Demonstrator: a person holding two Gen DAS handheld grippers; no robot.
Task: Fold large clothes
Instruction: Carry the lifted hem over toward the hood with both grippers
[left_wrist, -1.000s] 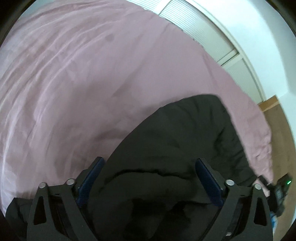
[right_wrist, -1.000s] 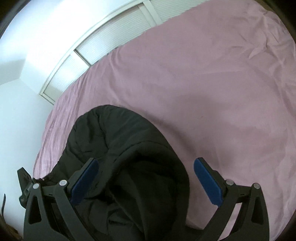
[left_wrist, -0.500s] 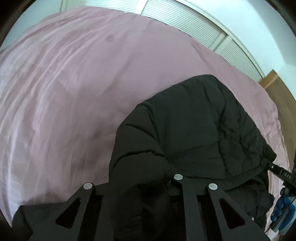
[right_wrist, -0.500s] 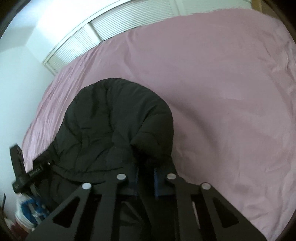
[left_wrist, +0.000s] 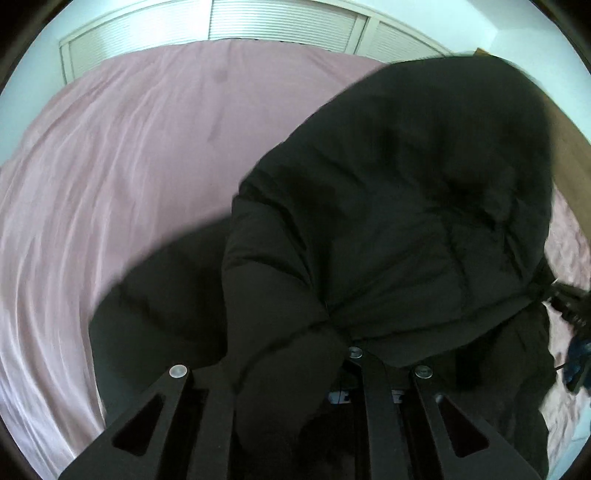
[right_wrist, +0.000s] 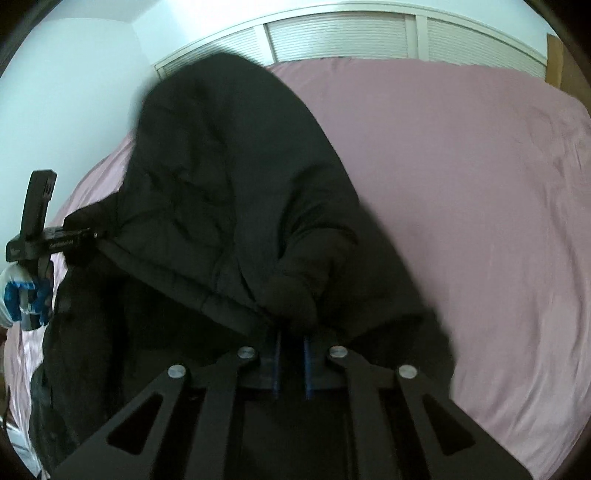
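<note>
Hanging from both grippers over a pink bedspread, one black padded jacket fills much of each view. In the left wrist view the left gripper has its jaws drawn close together with a thick fold of the jacket bunched between and over them, so the fingertips themselves are buried in cloth and cannot be seen. The fabric rises away from the jaws and balloons up toward the right of that view, its top edge blurred. At the far right edge a dark piece of the other gripper's body shows, cut off by the frame and hard to read.

In the right wrist view the right gripper is pinched narrow on another fold of the same jacket; two thin blue pads show just below the bunched cloth, nearly touching. The jacket lifts from the jaws and leans up to the left, covering part of the white louvred doors behind the bed. The left gripper's body shows at the far left, gripping the jacket's other end, with something blue and white below it that cannot be identified.

One jacket, two grippers, one bedspread.
</note>
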